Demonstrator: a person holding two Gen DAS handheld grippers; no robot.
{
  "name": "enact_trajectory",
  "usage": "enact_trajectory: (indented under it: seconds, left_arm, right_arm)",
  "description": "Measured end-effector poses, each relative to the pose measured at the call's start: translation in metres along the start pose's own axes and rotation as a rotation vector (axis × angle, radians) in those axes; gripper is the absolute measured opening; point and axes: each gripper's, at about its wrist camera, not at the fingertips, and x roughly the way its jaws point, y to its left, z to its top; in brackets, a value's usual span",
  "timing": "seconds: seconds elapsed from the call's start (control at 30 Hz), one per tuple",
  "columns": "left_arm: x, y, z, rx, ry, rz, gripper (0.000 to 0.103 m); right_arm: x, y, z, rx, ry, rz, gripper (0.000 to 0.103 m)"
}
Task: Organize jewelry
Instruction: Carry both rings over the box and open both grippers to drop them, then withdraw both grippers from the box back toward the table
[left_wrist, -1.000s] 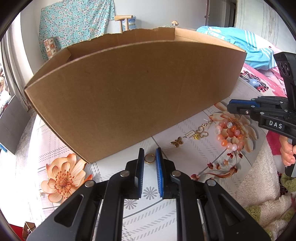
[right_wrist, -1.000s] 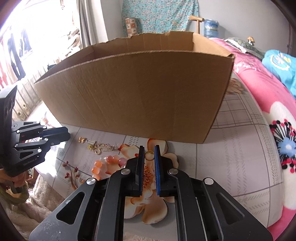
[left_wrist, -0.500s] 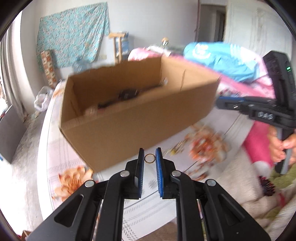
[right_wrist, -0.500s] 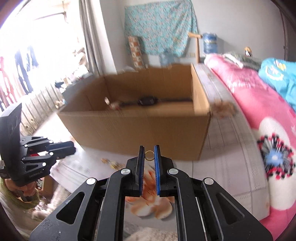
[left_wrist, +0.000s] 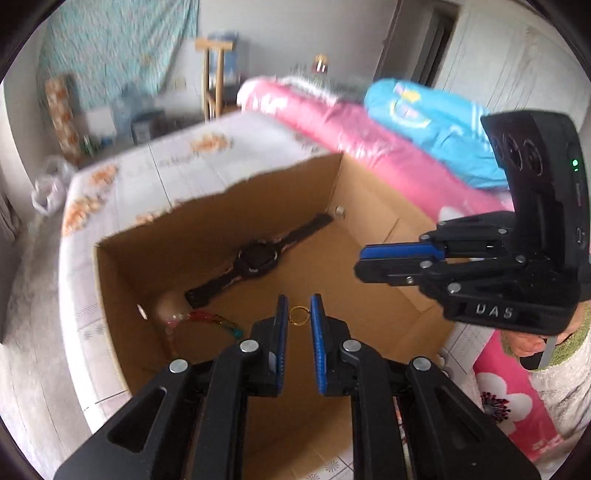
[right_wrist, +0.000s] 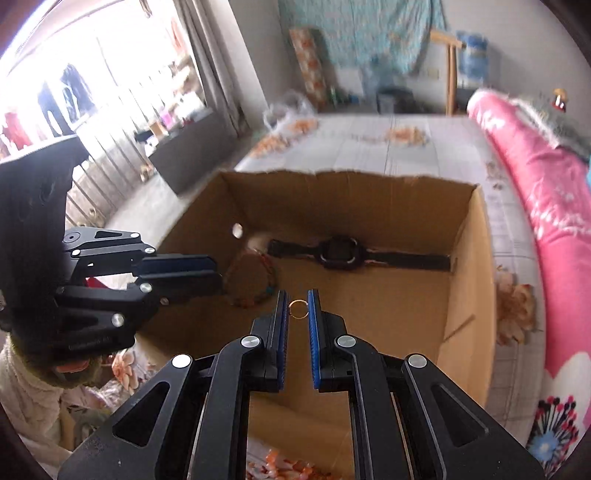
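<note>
My left gripper (left_wrist: 297, 310) is shut on a small gold ring (left_wrist: 298, 316) and holds it above the open cardboard box (left_wrist: 221, 206). My right gripper (right_wrist: 296, 303) is shut on another gold ring (right_wrist: 297, 308), also over the box (right_wrist: 476, 258). Inside the box lie a black watch (left_wrist: 258, 256), a beaded bracelet (left_wrist: 214, 319) and a small silver piece (left_wrist: 339, 211) in the far corner. The watch (right_wrist: 338, 253) and bracelet (right_wrist: 255, 280) also show in the right wrist view. Each gripper shows in the other's view: the right one (left_wrist: 399, 258), the left one (right_wrist: 177, 273).
The box stands on a bed with a floral sheet (left_wrist: 177, 162). Pink (left_wrist: 369, 147) and blue bedding (left_wrist: 436, 129) lie along the right. An orange bead bracelet (right_wrist: 288, 467) lies on the sheet in front of the box.
Both grippers rose from in front of the box wall with their rings and now hang over the open box, looking down into it.
</note>
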Motion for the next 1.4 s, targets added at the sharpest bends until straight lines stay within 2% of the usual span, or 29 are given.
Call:
enact_trajectory:
  seconds: [0.17,0.3,0.4,0.67,0.83,0.93,1.0,1.07,1.13,1.2,1.3,1.4]
  left_arm:
    - [0.052,0.024,0.02,-0.092,0.172,-0.013,0.012]
    - [0.069,0.03,0.017,-0.134,0.221,-0.016,0.012]
    - [0.075,0.035,0.018,-0.159,0.231,-0.011,0.019]
    - [0.072,0.035,0.019,-0.16,0.21,-0.007,0.02]
    - [0.047,0.031,0.017,-0.143,0.139,-0.003,0.02]
    - [0.018,0.022,0.013,-0.112,0.054,0.012,0.02]
    - [-0.01,0.015,0.004,-0.083,-0.021,0.016,0.02]
    - [-0.043,0.004,-0.015,-0.047,-0.111,0.013,0.024]
    - [-0.069,-0.006,-0.038,-0.025,-0.188,0.001,0.033]
    - [-0.085,-0.013,-0.06,-0.015,-0.236,-0.012,0.037]
    - [-0.102,-0.024,-0.098,-0.008,-0.287,-0.027,0.04]
    - [-0.106,-0.031,-0.135,-0.033,-0.331,-0.044,0.046]
  right_arm:
    - [0.043,-0.018,0.017,0.062,0.15,0.003,0.009]
    - [0.059,-0.023,0.019,0.08,0.2,-0.008,0.013]
    - [0.06,-0.027,0.022,0.093,0.199,0.003,0.013]
    - [0.054,-0.033,0.024,0.106,0.169,0.013,0.014]
    - [0.032,-0.031,0.026,0.107,0.089,0.023,0.015]
    - [0.005,-0.028,0.022,0.103,0.025,0.034,0.016]
    - [-0.021,-0.023,0.015,0.095,-0.035,0.05,0.022]
    - [-0.049,-0.016,0.002,0.079,-0.103,0.067,0.025]
    - [-0.076,-0.009,-0.017,0.069,-0.173,0.098,0.027]
    - [-0.093,-0.006,-0.038,0.077,-0.223,0.132,0.028]
    - [-0.107,-0.003,-0.072,0.117,-0.263,0.182,0.028]
    - [-0.104,0.0,-0.102,0.157,-0.265,0.211,0.028]
